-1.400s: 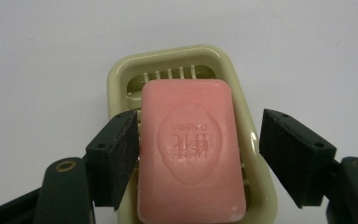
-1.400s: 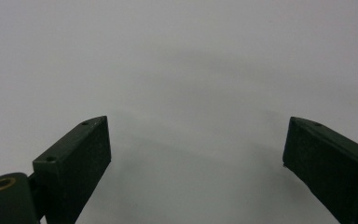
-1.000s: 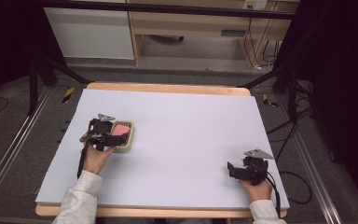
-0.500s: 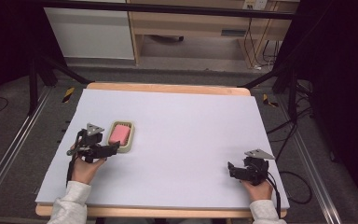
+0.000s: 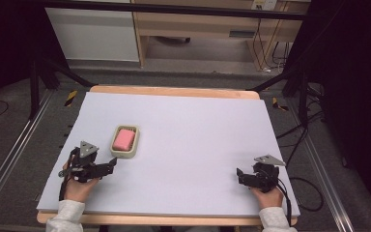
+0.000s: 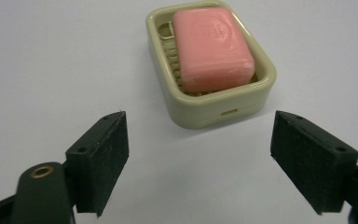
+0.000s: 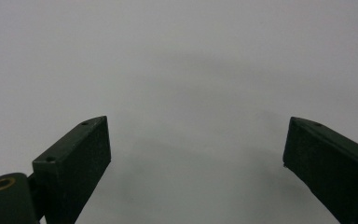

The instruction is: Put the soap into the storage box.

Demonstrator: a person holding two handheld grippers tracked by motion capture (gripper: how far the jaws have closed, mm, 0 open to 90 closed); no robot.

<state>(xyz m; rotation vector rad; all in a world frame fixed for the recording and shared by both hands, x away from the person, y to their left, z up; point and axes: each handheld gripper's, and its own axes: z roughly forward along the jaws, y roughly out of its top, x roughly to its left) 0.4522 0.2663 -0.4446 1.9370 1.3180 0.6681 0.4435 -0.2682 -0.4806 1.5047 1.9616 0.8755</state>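
Sitting toward the near-left part of the white table, a cream soap dish holds a pink bar of soap, which lies flat inside the rim on the dish's ribbed floor. Taking the dish as the landmark: the left gripper rests just nearer the person than the dish and slightly to its left, gripped by the left hand. In the left gripper view its jaws stand wide apart with nothing between them, and the soap dish with the soap lies just ahead of the tips, apart from both (bare tabletop fills the gap).

The right gripper is well apart from the dish, near the table's near-right corner, held by the right hand. Its jaws are also spread wide and empty over plain white surface.

Nothing lies between either gripper and the dish. Beyond the table's far wooden edge stand pale cabinets, and cables trail on the floor to the right.
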